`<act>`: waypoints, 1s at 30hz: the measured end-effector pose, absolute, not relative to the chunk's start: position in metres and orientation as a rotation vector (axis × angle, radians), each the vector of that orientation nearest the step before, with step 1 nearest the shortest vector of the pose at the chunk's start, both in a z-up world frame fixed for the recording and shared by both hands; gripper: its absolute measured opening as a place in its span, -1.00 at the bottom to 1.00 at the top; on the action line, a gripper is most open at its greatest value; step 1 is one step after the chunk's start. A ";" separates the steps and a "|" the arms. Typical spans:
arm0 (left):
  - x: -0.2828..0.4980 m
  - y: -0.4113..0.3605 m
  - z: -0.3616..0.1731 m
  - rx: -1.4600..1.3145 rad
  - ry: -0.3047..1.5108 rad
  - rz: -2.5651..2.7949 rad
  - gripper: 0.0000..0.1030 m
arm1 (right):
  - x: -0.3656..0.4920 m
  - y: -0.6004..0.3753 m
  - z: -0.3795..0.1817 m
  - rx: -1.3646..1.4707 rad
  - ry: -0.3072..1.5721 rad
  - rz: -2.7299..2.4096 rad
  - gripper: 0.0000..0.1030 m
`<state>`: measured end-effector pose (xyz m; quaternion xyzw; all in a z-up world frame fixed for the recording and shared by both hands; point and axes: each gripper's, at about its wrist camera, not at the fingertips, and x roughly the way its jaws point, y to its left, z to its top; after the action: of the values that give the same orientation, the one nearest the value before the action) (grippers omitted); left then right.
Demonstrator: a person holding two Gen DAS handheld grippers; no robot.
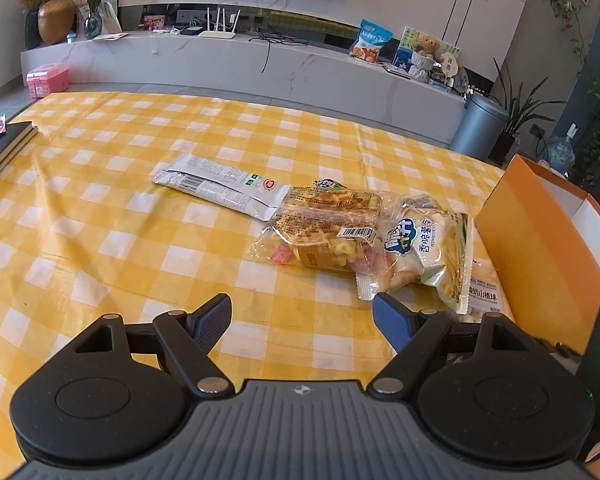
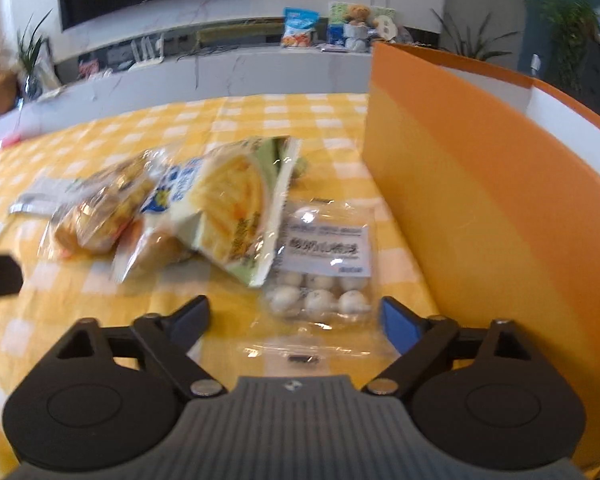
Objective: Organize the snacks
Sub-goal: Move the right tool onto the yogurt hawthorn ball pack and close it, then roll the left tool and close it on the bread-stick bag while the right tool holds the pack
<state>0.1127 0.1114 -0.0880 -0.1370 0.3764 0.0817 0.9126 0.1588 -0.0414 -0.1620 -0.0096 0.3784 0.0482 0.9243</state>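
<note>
Plainly, the right gripper [image 2: 294, 314] stood spread above the clear bag of white balls [image 2: 320, 276], unclamped, just left of the orange box [image 2: 480, 200]. Closing could snag the overlapping potato-chip bag [image 2: 236, 208]. The left gripper [image 1: 302, 316] gaped, holding nothing.

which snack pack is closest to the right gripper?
The clear pack of white balls, lying just ahead of the open right gripper beside the orange box.
</note>
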 end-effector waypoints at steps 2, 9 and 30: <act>0.113 0.110 -0.088 -0.277 0.779 0.171 0.83 | 0.159 -0.045 -0.160 -0.021 0.772 0.080 0.24; 0.112 0.102 -0.088 -0.252 0.790 0.169 0.83 | 0.138 -0.052 -0.152 -0.012 0.833 0.137 0.21; 0.111 0.098 -0.085 -0.234 0.788 0.199 0.82 | 0.153 -0.050 -0.157 -0.048 0.813 0.170 0.14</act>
<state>0.1110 0.0980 -0.0855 -0.1134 0.3822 0.0968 0.9120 0.1532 -0.0496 -0.1570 -0.0234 0.3949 0.0827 0.9147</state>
